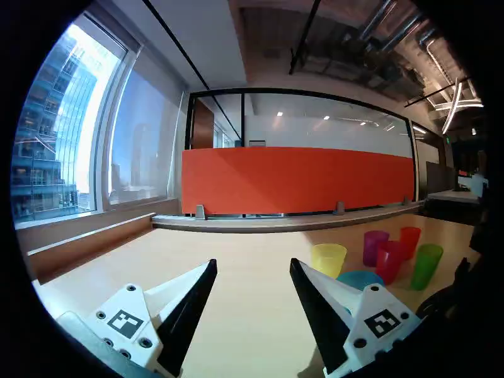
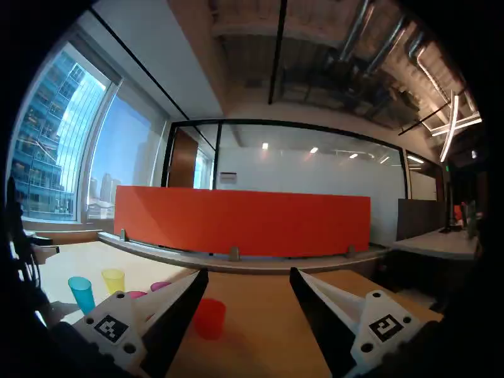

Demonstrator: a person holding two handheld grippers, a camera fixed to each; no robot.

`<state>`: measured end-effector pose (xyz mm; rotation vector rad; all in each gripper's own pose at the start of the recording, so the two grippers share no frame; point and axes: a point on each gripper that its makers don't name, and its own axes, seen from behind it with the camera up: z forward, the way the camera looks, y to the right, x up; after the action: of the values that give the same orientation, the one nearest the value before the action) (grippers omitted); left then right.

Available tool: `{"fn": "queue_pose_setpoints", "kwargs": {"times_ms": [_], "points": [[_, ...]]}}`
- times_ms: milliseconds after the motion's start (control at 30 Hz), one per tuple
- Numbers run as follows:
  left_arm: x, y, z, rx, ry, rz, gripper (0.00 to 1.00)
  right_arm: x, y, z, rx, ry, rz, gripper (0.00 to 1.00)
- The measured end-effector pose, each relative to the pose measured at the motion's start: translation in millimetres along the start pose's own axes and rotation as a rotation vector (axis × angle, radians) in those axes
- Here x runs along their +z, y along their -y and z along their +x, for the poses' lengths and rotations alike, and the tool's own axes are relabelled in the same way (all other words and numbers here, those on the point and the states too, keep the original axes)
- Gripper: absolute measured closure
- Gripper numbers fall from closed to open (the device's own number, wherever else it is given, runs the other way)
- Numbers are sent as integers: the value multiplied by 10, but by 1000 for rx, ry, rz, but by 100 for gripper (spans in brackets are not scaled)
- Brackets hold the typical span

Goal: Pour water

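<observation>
You had both claws wide open, holding nothing. Your left gripper (image 1: pixel 252 263) had the cups (image 1: pixel 389 261) bunched at lower right. Your right gripper (image 2: pixel 247 272) had a red cup (image 2: pixel 209 318) low, beside 1 finger. Packed that tight, a sloppy reach could've toppled the neighbours.

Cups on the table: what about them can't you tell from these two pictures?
- Left gripper view: the blue cup is mostly hidden behind a finger of the left gripper.
- Right gripper view: two pink cups are cut off below the rim by a finger of the right gripper.
- Both views: whether any cup holds water; they are far, small and seen from the side.
</observation>
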<state>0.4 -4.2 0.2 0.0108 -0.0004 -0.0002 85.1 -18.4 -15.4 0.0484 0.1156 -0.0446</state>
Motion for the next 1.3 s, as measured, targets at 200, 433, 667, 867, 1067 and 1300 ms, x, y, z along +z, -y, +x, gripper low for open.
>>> {"fn": "queue_pose_setpoints", "kwargs": {"times_ms": [200,433,667,867,1067,1300], "points": [[-1,2,1,0,0,0,15,60,2,-158,21,7,-7,0],[-1,-2,-2,0,0,0,15,73,3,-432,48,47,-15,0],[3,-1,4,0,0,0,15,74,-102,-626,57,72,-47,0],[3,-3,5,0,0,0,15,49,-107,-664,61,72,-46,0],[-1,-2,5,0,0,0,15,51,-105,-674,62,68,-42,0],[0,0,5,0,0,0,14,59,-99,-713,55,74,-42,0]]}}
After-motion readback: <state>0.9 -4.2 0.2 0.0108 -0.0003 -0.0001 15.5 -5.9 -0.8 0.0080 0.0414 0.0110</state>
